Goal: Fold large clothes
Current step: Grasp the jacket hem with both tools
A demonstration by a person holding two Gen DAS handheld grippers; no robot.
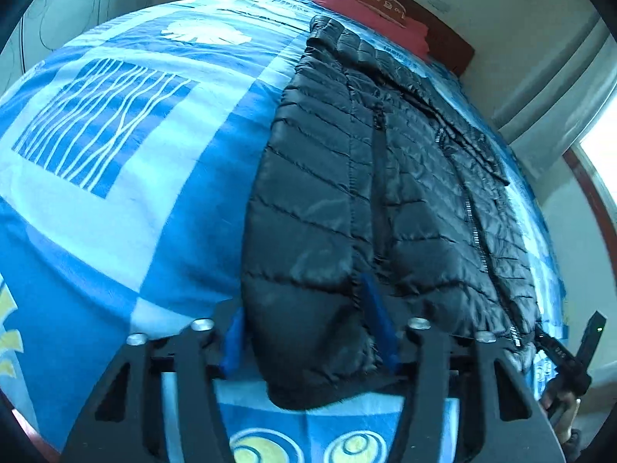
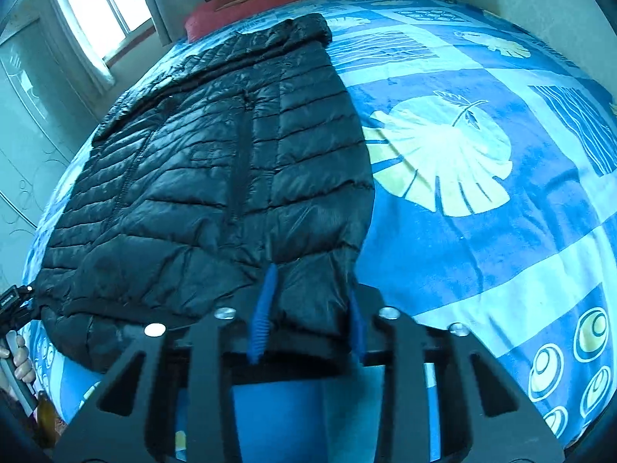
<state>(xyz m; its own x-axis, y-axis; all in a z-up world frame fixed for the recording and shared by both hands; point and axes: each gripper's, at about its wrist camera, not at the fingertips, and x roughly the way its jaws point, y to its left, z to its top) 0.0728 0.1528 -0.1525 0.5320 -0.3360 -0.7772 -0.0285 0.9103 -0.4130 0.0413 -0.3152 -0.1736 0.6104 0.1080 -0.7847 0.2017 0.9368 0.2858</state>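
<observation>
Black puffer jacket [image 1: 385, 193] lies flat on the bed [image 1: 115, 193], lengthwise, collar toward the red pillow [image 1: 370, 11] and headboard, hem at the near edge. Bedspread is blue with white leaf and stripe prints. Zipper runs down the jacket in both views.

Left claw [image 1: 308, 343]: narrow, blue fingers [image 1: 376, 324] pinching one hem corner of the jacket; fabric bulges between the pads. Right claw [image 2: 308, 316]: narrow, blue fingers [image 2: 262, 316] closed on the other hem corner, quilted fabric bunched between them.

Each wrist view shows the opposite gripper at the frame edge by the far hem corner, with a hand [image 2: 19, 359] on its handle. Window [image 2: 104, 4] with curtain beside the bed's head.
</observation>
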